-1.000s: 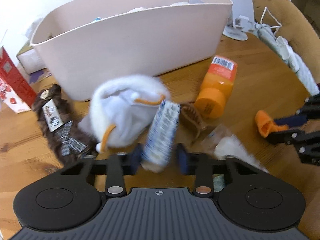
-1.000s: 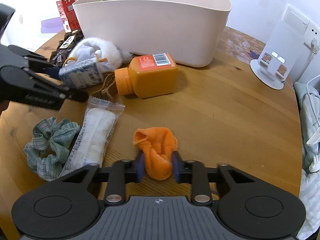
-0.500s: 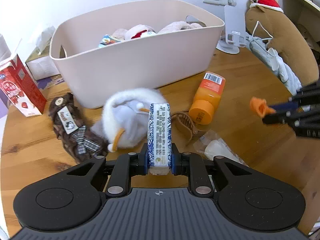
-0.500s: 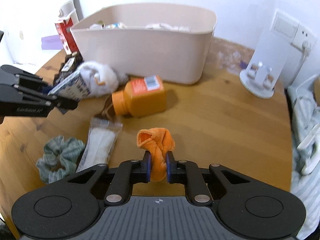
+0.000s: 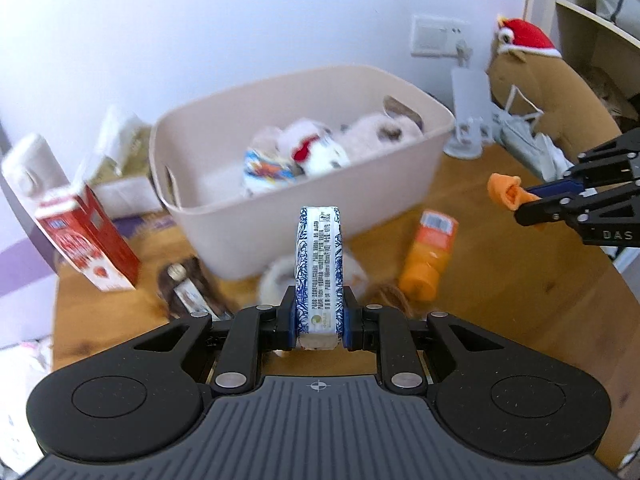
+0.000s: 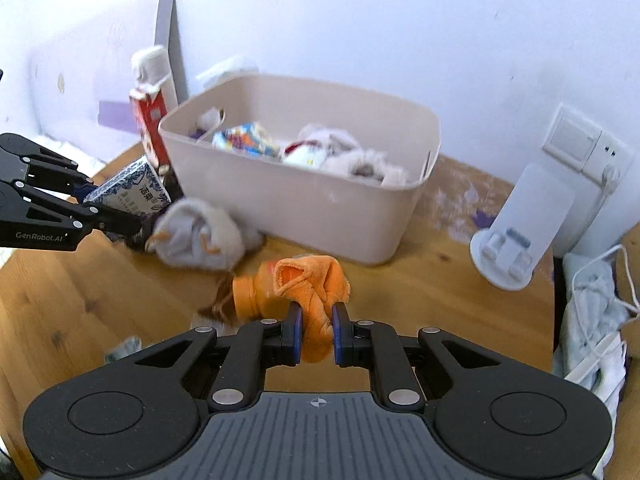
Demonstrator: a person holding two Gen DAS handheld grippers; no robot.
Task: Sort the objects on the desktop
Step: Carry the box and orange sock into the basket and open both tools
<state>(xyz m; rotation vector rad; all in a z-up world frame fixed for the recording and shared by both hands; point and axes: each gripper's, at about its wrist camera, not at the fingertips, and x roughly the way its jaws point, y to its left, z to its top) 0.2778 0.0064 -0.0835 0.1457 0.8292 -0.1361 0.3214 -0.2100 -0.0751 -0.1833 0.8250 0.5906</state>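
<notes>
**Both grippers loaded and raised above the table**

**Left wrist view.** The left gripper is clamped on a blue-and-white tissue pack. The jaws are nearly together, and both blue pads press the narrow sides of the pack. The pack stands on end between the fingers and projects forward, clear of the wooden table. The gripper points obliquely downward toward the beige bin, which lies directly ahead and holds plush toys and a printed packet. On the table beside the bin lie an orange bottle, a white plush item and a brown packaged item. A red carton stands at the left. The right gripper enters from the right edge, carrying an orange cloth above the table.

**Right wrist view.** The right gripper is closed fully on the orange cloth. The cloth is bunched between the pads and bulges out above them, off the table. The gripper angles downward, with the bin ahead and slightly left. The left gripper reaches in from the left edge, holding the tissue pack aloft near the bin's left end. The white plush item lies below it, beside the bin. A white stand sits at the right.
</notes>
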